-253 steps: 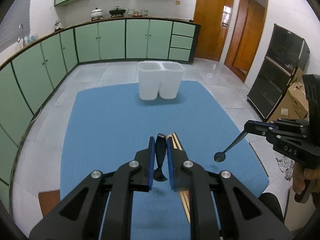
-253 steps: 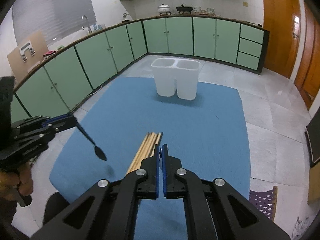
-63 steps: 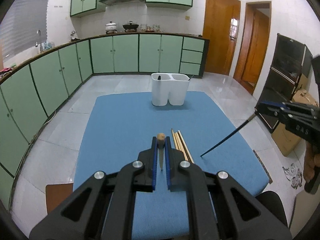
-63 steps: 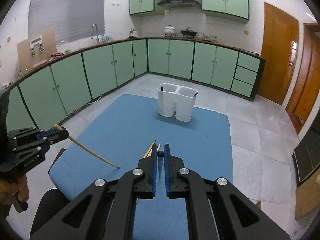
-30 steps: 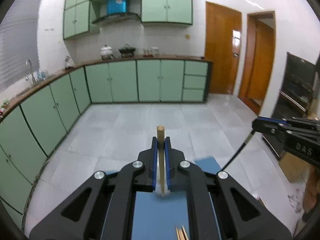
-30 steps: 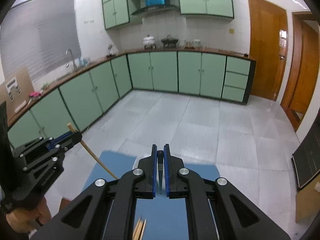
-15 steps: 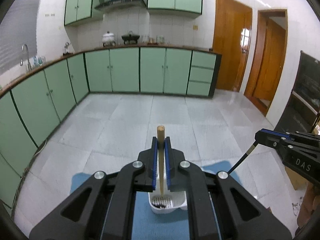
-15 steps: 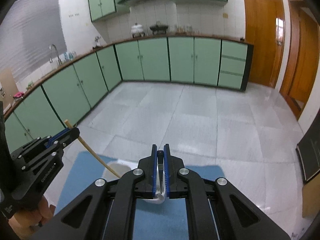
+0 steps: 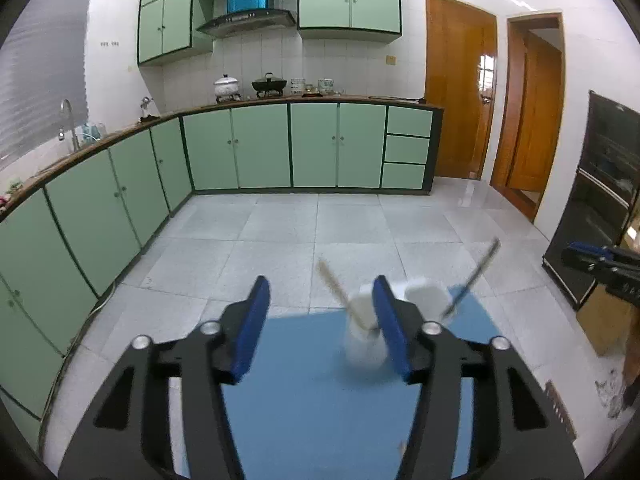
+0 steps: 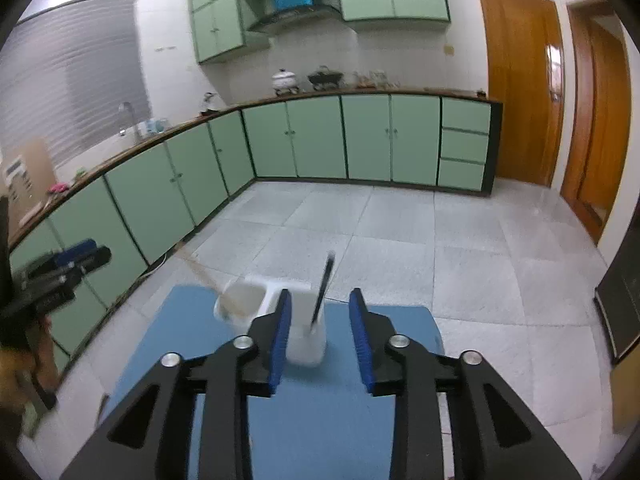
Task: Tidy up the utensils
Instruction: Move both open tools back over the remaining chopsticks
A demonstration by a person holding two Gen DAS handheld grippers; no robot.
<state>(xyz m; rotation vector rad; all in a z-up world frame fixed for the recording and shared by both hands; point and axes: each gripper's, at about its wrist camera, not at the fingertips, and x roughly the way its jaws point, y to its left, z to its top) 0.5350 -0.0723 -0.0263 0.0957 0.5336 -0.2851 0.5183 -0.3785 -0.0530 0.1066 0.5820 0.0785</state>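
Note:
A white two-compartment utensil holder (image 9: 362, 344) stands at the far end of the blue mat (image 9: 304, 400). A wooden chopstick (image 9: 334, 286) leans out of its left compartment and a black chopstick (image 9: 476, 272) leans out of its right one. My left gripper (image 9: 322, 324) is open and empty just before the holder. In the right wrist view the holder (image 10: 304, 340) shows with the wooden chopstick (image 10: 202, 274) and the black chopstick (image 10: 324, 284) inside. My right gripper (image 10: 318, 326) is open and empty, its fingers either side of the right compartment.
Green kitchen cabinets (image 9: 260, 148) run along the back and left walls. A grey tiled floor (image 9: 320, 232) lies beyond the mat. Wooden doors (image 9: 460, 88) stand at the back right and a black cabinet (image 9: 604, 200) at the right.
Both grippers have opened and let go of their chopsticks. The wooden chopstick now rests in the left compartment and the black one in the right. Both grippers have drawn back slightly.

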